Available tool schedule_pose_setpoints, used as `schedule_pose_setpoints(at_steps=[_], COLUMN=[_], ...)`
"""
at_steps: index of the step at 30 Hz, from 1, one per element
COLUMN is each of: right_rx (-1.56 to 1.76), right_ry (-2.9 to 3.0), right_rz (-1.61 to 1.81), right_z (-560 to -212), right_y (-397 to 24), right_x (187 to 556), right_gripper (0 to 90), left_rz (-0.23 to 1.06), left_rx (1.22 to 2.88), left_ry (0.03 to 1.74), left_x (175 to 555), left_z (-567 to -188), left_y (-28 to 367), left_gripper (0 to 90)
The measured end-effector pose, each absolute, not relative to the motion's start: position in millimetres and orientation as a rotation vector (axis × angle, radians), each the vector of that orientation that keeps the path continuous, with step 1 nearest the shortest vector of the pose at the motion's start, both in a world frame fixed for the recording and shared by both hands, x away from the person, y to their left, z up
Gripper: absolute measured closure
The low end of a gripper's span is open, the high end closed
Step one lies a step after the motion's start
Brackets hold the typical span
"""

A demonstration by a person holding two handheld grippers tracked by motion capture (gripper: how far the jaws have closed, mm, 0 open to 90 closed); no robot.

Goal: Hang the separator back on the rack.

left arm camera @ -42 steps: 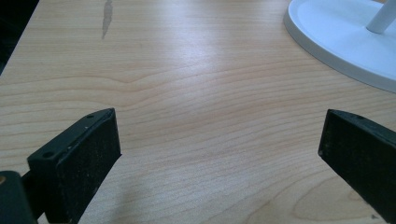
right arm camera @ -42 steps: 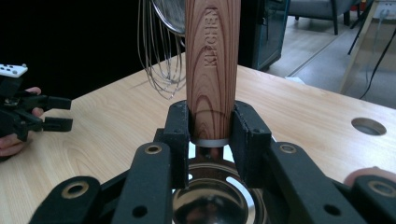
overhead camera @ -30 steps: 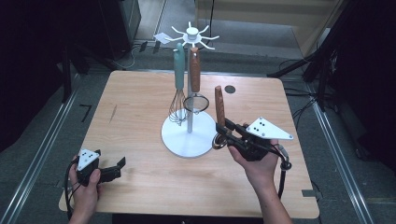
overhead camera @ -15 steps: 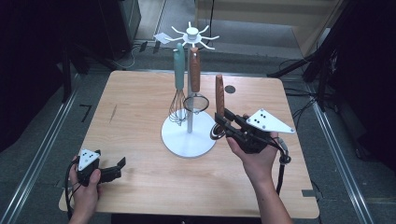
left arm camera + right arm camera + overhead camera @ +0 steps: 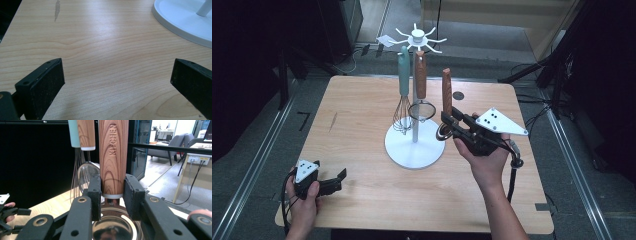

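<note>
Two hand-held grippers, one utensil lifted beside the rack

Right hand-held gripper (image 5: 451, 124): jaws clamped on a wood-handled utensil (image 5: 446, 92), pads pressing either side of the handle's lower end, just above a pale band. Handle stands upright; the word KITCHEN is stamped along it in the right gripper view (image 5: 113, 152). Shiny metal head sits below the jaws, low in that view; its shape cannot be told. Utensil is in the air, off the bench (image 5: 362, 110), just right of the white rack (image 5: 414, 147) and level with the items hanging there.

Rack: round white base on the bench, thin post, spoked top. Two items hang from it: a whisk with a teal handle (image 5: 403, 80) and a small mesh strainer with a wooden handle (image 5: 420, 75), side by side, close to the held utensil but not touching it as far as the high view tells.

Left hand-held gripper (image 5: 334, 181): at the near left corner of the bench, well apart from the rack. Jaws spread wide, nothing between them; bare wood grain lies between the pads in the left gripper view (image 5: 117, 75), with the rack's base edge at upper right.
</note>
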State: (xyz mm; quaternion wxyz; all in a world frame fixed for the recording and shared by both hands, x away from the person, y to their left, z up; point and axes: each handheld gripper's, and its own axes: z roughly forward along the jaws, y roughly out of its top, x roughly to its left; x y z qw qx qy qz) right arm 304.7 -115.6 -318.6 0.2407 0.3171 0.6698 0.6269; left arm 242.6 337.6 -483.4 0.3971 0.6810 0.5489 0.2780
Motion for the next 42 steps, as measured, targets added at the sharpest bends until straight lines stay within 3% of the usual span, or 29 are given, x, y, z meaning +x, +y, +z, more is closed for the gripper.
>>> schedule_pose_setpoints(at_steps=[42], right_rx=[0.811], right_ry=[1.771], right_rz=[1.740], right_z=[-288.0], right_y=[-101.1], right_x=[324.8], right_gripper=[71.3], left_rz=[0.696], left_rx=[1.721], left_ry=[1.379], left_x=[242.7], left_z=[-483.8], left_y=[337.8], left_gripper=[0.0])
